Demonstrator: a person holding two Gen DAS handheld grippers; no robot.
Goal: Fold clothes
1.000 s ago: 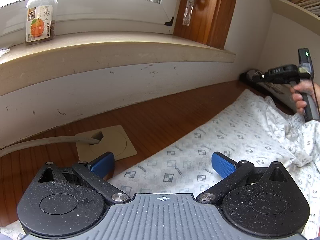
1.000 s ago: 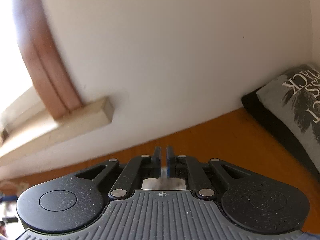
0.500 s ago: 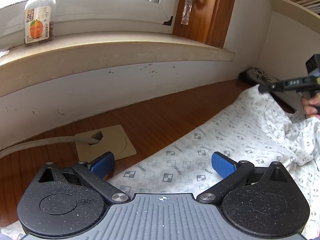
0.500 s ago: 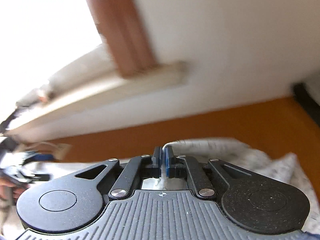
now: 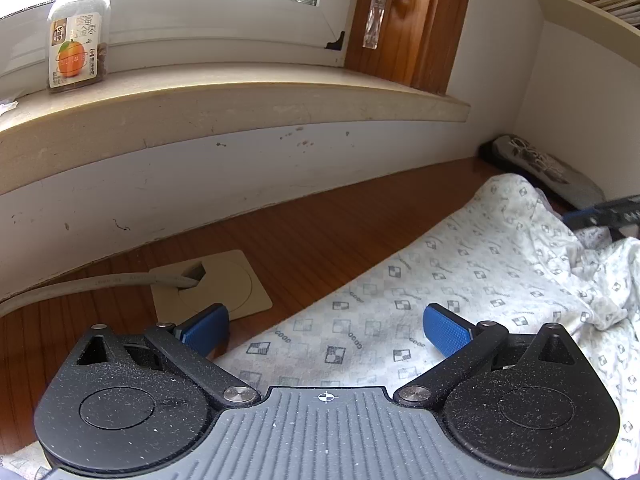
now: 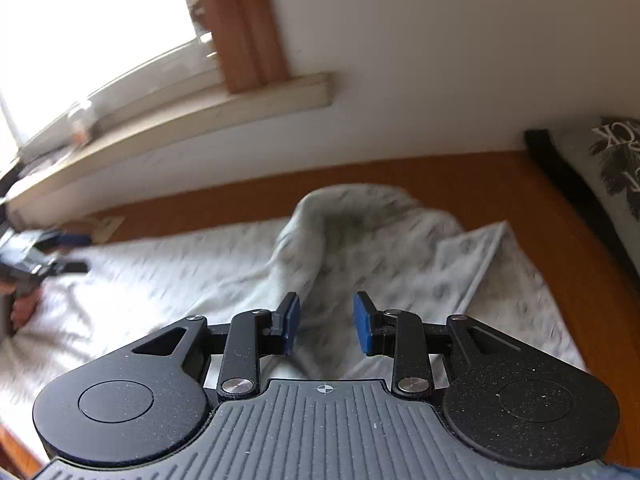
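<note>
White patterned cotton garment is spread across the wooden desk, running from 6 o'clock toward 3 o'clock in the left wrist view. It is judged light, soft and limp, with no stiffness; it will sag and drag if lifted at one point. A raised hump is seen at 12 o'clock in the right wrist view, with a hemmed edge running at 2 o'clock.

Left gripper is held wide apart over the near cloth edge, nothing pinched between the blue pads. Right gripper is caught with its jaws opening; cloth lies below and beyond the gap, but the pads are not seen pressing on it.

A hold is best taken at the hem or a corner, not mid-panel, where only a bunch would be pinched.

Open room: bare desk is seen at 10 to 12 o'clock in the left view, up to the wall. A cable grommet plate with a cable sits just beside the left finger, a snag risk. A dark folded garment with print lies at 3 o'clock in the right view, near the cloth edge. A jar stands on the windowsill, well apart.
</note>
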